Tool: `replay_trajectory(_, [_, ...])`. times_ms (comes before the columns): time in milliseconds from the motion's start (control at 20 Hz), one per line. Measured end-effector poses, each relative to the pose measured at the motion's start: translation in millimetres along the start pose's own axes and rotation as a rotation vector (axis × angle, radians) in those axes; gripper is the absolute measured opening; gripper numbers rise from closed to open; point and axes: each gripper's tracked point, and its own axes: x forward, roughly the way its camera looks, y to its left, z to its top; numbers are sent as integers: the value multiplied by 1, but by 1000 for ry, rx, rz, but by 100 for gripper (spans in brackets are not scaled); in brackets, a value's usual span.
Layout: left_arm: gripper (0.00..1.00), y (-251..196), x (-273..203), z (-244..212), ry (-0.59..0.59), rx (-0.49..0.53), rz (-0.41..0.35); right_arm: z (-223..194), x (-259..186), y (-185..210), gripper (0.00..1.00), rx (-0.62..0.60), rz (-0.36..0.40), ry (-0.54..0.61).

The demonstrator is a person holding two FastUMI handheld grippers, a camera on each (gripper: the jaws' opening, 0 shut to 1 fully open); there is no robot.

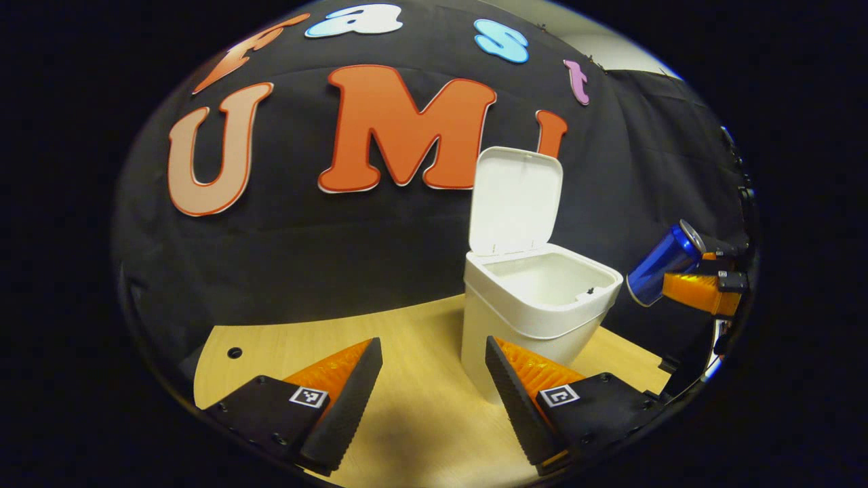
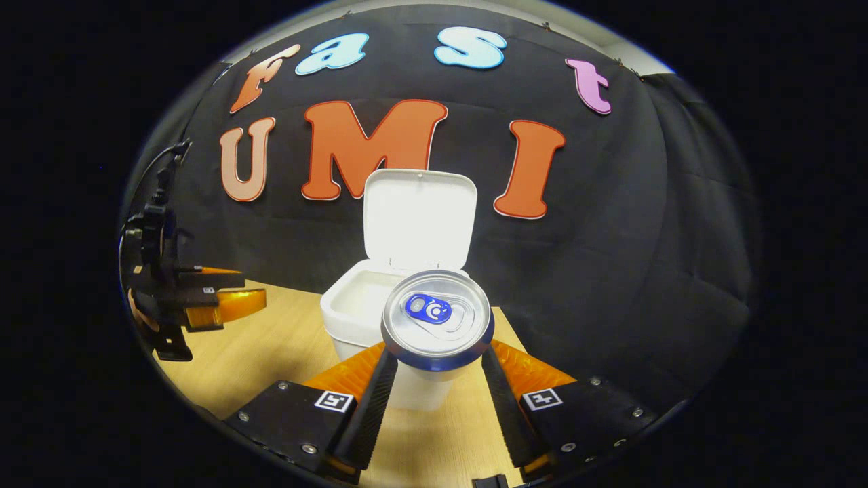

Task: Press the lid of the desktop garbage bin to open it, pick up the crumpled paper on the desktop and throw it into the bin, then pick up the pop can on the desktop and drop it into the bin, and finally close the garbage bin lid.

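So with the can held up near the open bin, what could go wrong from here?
1. The right gripper holds the blue aluminium pop can tilted, beside the white plastic desktop bin; released early, it may hit the rim.
2. The upright hinged lid stands behind the opening; a bump could swing it shut.
3. The open left gripper sits close to the bin and could nudge it.

Dim booth lit from above; table (image 1: 420,407) warm and shadowed under each tool, bin lid (image 2: 419,217) bright, can top (image 2: 437,315) glaring, edges fisheye-curved

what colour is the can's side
Blue, with a silver top; the can shows its side best in the left gripper view.
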Motion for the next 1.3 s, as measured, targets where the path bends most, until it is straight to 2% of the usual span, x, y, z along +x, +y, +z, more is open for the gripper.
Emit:
replay_trajectory(150, [98, 38, -26, -27, 27, -50, 90, 32, 16, 4, 75, -4, 19, -46])
replay_trajectory(350, [98, 68, -50, -61, 72, -74, 179, 49, 34, 11, 75, -20, 36, -75])
replay_trajectory(400, [98, 73, -56, -64, 74, -75, 198, 51, 39, 14, 71, -21, 45, -75])
replay_trajectory(450, [98, 80, -62, -67, 73, -72, 219, 51, 45, 16, 76, -22, 49, -75])
replay_trajectory(800, [98, 98, -96, -98, 116, -95, 320, 43, 80, 33, 76, -57, 85, -49])
replay_trajectory(850, [98, 100, -100, -102, 124, -99, 334, 41, 84, 34, 71, -56, 92, -42])
replay_trajectory(900, [98, 101, -103, -104, 131, -103, 343, 39, 88, 34, 71, -56, 94, -38])
replay_trajectory(950, [98, 101, -106, -106, 137, -109, 350, 37, 91, 35, 77, -58, 97, -31])
replay_trajectory(1150, [98, 103, -118, -114, 151, -121, 377, 24, 104, 36, 78, -59, 101, 5])
replay_trajectory(1300, [98, 108, -123, -115, 162, -122, 394, 32, 112, 37, 79, -61, 105, -9])
